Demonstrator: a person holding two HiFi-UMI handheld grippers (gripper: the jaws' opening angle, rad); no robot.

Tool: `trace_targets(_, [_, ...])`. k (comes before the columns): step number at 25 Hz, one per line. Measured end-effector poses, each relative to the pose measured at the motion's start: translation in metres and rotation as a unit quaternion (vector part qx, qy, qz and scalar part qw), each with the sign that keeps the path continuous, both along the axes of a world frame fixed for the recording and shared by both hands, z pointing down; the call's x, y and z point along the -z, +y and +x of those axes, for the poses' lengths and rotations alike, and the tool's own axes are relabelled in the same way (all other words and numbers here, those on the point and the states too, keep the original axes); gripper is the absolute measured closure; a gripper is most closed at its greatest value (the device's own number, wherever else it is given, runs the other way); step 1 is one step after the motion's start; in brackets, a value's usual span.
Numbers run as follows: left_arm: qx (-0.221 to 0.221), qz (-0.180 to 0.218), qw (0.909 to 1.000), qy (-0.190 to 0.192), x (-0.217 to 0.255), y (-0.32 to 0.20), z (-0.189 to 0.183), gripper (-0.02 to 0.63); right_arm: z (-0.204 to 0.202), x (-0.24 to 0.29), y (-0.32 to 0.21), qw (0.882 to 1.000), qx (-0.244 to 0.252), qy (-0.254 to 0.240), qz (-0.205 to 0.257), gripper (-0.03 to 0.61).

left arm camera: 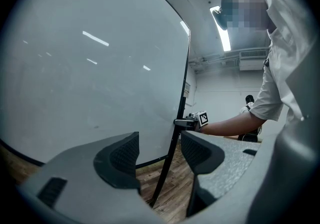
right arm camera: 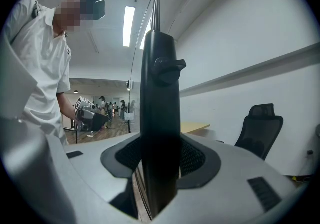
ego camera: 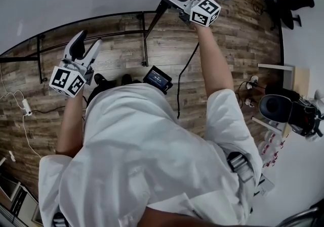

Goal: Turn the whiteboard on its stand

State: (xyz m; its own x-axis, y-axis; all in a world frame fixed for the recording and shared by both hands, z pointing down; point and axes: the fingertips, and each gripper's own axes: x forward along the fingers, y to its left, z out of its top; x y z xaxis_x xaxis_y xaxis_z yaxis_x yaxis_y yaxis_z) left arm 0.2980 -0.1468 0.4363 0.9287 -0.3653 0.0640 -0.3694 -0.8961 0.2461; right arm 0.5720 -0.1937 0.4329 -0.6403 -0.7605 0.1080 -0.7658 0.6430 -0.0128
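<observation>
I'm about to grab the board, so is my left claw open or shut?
Open: the left claw shows its jaws standing apart, gripping nothing.

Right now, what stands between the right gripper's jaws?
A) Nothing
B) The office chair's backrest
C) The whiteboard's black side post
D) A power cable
C: in the right gripper view the whiteboard's black side post stands upright between the pads of the right gripper, with no gap showing on either side.
</observation>
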Motion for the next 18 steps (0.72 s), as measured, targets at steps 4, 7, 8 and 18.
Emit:
trace_targets(4, [-0.004,-0.002,1.0,-0.001,0.006,0.008,0.011,0.368,0.017,0.005,0.01,1.0,-0.006,0.0,-0.001,0.382])
trace_targets(7, [-0.008,-0.001,1.0,-0.004,0.004,0.012,0.019,0.368,0.029,0.004,0.013,1.0,-0.013,-0.001,-0.002,0.379])
trace_targets(8, [-0.009,0.0,0.9999,-0.005,0.004,0.012,0.02,0.368,0.031,0.003,0.014,1.0,-0.014,-0.001,-0.003,0.379])
trace_targets(18, [-0.021,0.0,0.9998,-0.007,0.003,0.015,0.024,0.368,0.054,0.002,0.022,0.999,-0.042,-0.005,-0.007,0.368])
